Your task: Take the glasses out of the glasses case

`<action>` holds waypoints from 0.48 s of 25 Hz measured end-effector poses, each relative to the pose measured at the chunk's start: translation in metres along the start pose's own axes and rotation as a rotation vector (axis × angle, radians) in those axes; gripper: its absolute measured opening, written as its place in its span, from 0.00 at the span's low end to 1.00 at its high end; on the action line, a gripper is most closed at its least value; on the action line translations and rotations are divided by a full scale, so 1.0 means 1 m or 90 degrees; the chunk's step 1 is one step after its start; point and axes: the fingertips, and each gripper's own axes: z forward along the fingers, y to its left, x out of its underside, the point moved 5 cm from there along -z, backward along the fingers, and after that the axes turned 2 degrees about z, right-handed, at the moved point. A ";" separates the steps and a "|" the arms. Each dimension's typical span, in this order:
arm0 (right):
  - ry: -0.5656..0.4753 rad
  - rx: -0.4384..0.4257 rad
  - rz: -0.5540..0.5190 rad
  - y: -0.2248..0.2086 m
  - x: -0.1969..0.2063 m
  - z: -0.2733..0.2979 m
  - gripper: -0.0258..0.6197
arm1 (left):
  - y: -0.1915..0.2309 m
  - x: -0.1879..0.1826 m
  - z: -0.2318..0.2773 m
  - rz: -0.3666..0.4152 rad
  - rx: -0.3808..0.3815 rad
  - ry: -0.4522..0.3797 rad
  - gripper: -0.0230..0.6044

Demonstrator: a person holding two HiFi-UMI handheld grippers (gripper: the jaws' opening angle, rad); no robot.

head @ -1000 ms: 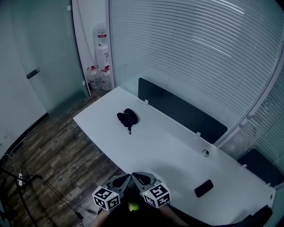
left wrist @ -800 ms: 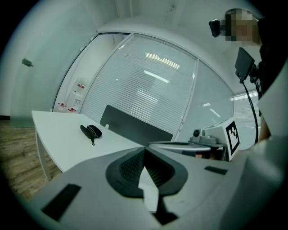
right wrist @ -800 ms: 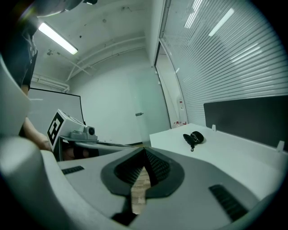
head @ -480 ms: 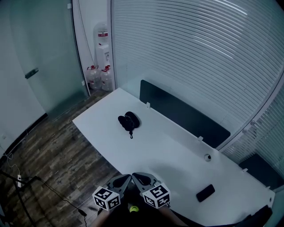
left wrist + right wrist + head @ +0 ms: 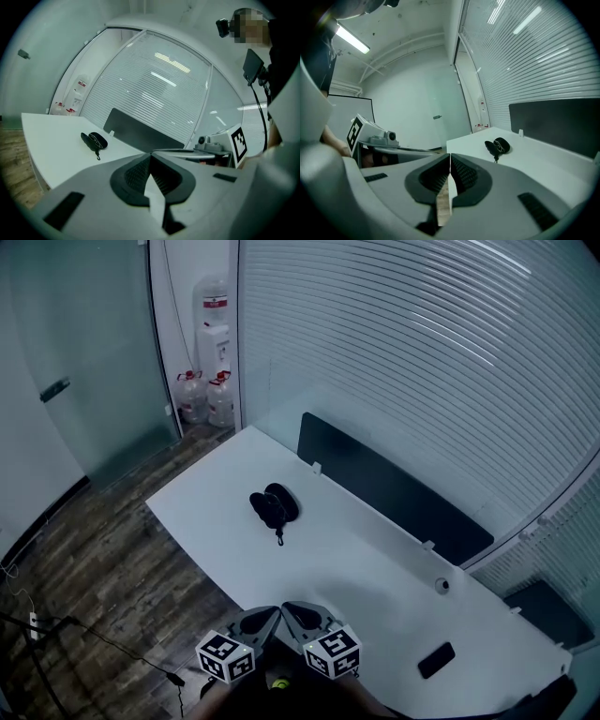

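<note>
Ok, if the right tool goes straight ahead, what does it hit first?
Likely just the white table's far corner; the right tool's line passes left of the glasses case. Depth is unclear.

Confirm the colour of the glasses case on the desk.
Black: the glasses case shows best in the head view, against the white desk.

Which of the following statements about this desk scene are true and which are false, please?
1. The glasses case lies on the white table. True.
2. The left gripper is clamped on the case. False: it is shut on nothing, well short of the case.
3. The right gripper is shut. True.
4. The phone lies touching the case. False: it lies far from it, near the table's other end.
</note>
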 end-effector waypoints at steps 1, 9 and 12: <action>0.001 0.005 0.002 -0.003 -0.003 0.005 0.07 | 0.005 -0.003 0.003 0.000 0.003 0.001 0.04; 0.015 0.033 0.026 -0.024 -0.023 0.051 0.06 | 0.055 -0.024 0.023 -0.010 0.037 0.024 0.04; 0.021 0.047 0.036 -0.031 -0.030 0.065 0.06 | 0.070 -0.031 0.031 -0.012 0.057 0.034 0.04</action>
